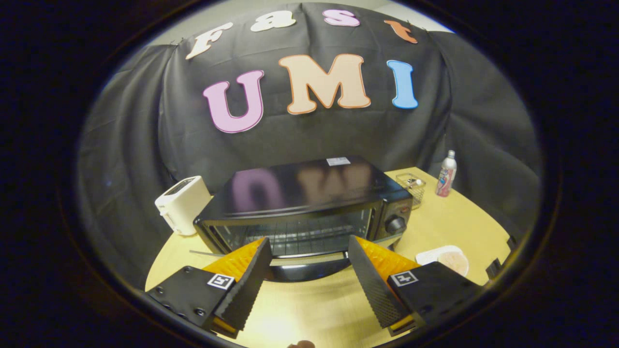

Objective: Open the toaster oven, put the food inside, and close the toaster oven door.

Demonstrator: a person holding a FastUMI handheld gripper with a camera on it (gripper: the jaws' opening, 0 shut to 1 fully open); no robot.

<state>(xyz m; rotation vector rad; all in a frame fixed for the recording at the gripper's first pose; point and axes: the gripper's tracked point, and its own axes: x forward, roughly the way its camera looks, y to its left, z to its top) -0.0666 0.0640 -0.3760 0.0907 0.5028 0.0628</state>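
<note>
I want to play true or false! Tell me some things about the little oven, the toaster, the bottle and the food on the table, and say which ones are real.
1. The black toaster oven has its door open. True: the rack shows and the door hangs down in front.
2. The white pop-up toaster stands on top of the oven. False: it stands on the round wooden table, beside the oven.
3. The gripper is squeezing the food. False: its fingers are apart, holding nothing.
4. The round pink food lies on a white plate on the table. True.
5. The small bottle lies flat. False: it stands upright.
</note>
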